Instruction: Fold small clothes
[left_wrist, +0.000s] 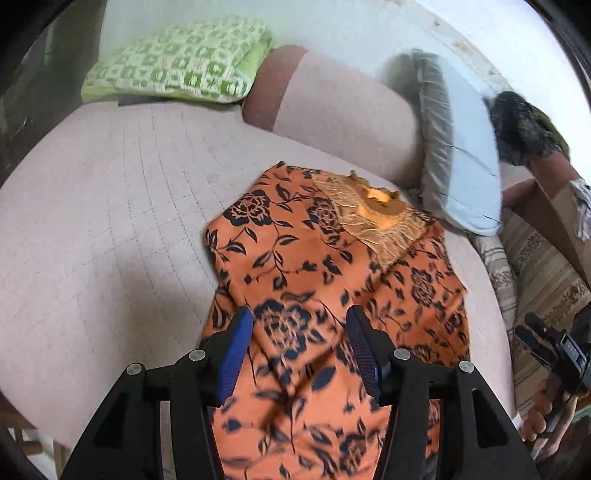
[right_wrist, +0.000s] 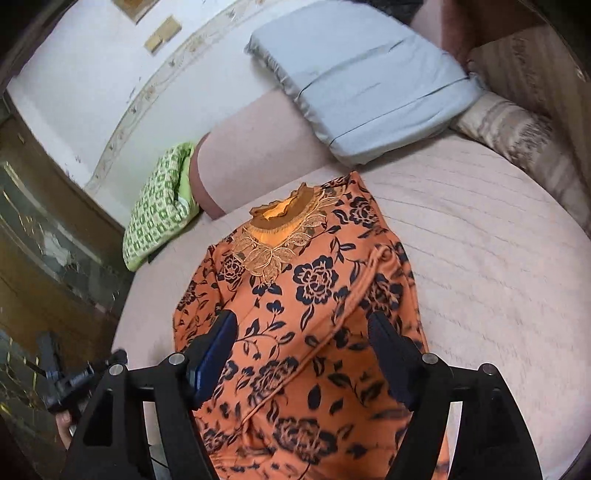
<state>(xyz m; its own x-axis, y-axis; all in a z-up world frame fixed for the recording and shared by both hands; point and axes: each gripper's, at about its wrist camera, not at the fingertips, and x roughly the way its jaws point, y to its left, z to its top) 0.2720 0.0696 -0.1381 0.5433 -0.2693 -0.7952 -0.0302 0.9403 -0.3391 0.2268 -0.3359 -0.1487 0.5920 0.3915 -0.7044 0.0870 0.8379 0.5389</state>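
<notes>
Pink quilted bed (left_wrist: 92, 229) bore the orange flowered top (left_wrist: 295, 266), neckline (right_wrist: 275, 218) toward the pillows, under my left gripper (left_wrist: 300, 325) and right gripper (right_wrist: 300, 330), both spread and empty; I judged it light, limp, best pinched at hem corners.

Along the far edge of my pink quilted mattress (left_wrist: 92, 192) lies a pink bolster (left_wrist: 343, 110). A green checked pillow (left_wrist: 177, 59) sits at its left end, a pale blue pillow (left_wrist: 461, 147) leans on its right end, and a beige striped cushion (right_wrist: 524, 147) fills the far right corner.
</notes>
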